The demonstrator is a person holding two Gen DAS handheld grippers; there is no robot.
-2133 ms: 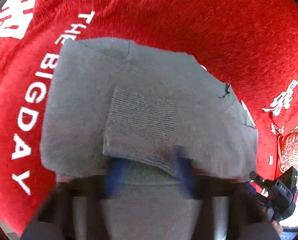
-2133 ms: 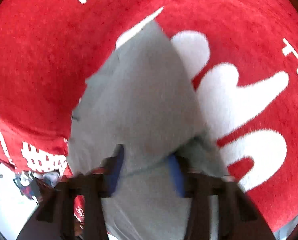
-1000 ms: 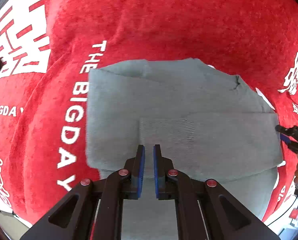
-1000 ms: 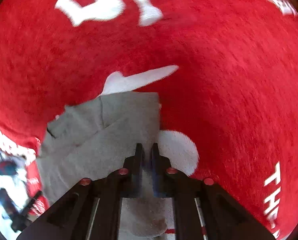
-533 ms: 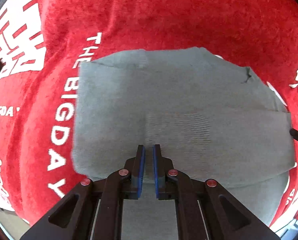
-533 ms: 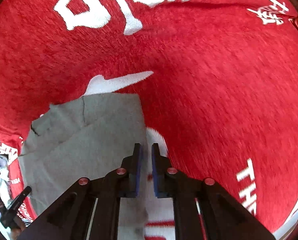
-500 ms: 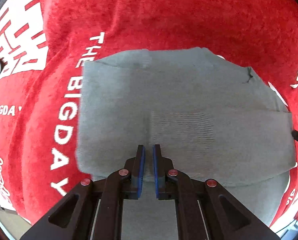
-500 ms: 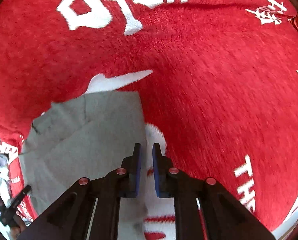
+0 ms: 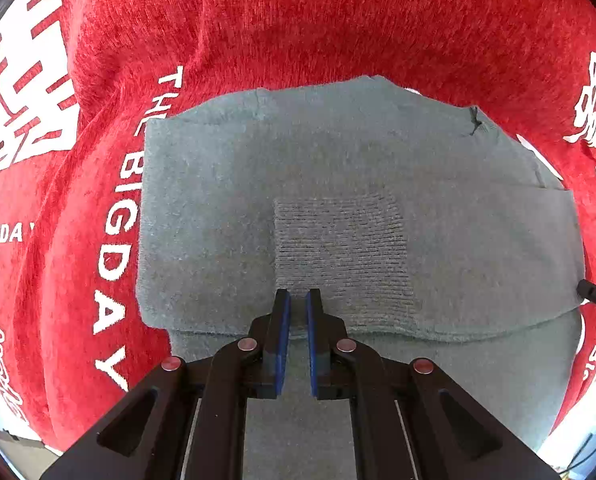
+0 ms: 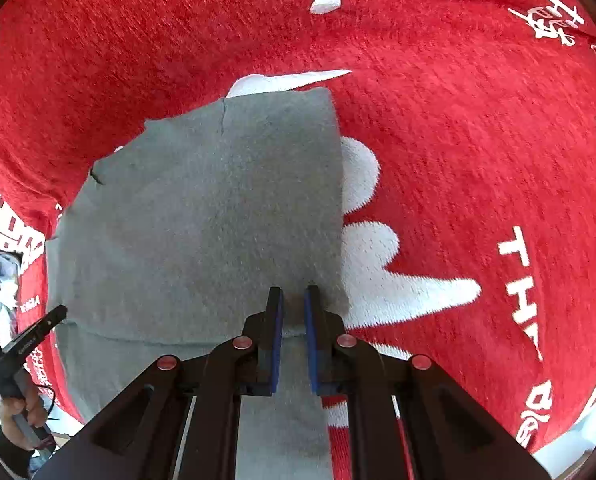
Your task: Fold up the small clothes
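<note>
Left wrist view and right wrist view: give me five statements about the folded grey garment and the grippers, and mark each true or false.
1. The grey knitted garment lies folded on a red plush cloth with white lettering. True.
2. A ribbed cuff rests on top of the garment's folded layer. True.
3. The left gripper stands wide open. False: its blue-padded jaws are nearly together, with nothing seen clamped between them.
4. The right gripper is over the middle of the garment. False: it is near the garment's right-hand edge, close to a corner.
5. The garment is crumpled in a heap. False: it lies flat, with straight edges.
</note>
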